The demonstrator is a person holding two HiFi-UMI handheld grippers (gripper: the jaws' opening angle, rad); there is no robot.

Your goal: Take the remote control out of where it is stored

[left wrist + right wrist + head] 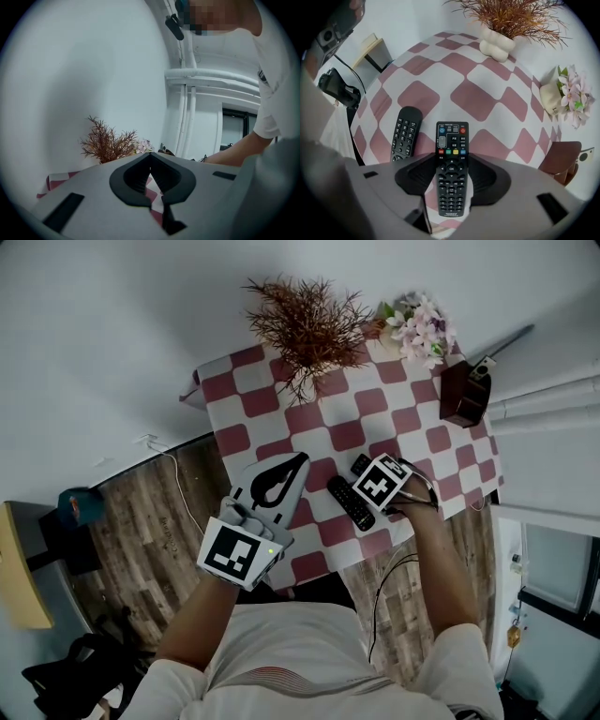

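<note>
We find right gripper jaws clamped on remote control over checkered tablecloth, "OK" key legible, second remote just left, dried plant and flowers beyond, left gripper jaws together, empty.

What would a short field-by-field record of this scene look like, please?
Surface: table with checked cloth
Right gripper: shut on remote, jaws at its long sides
Left gripper: shut, empty
Second remote: flat on cloth beside the held one
Far edge: dried plant, flowers
</note>
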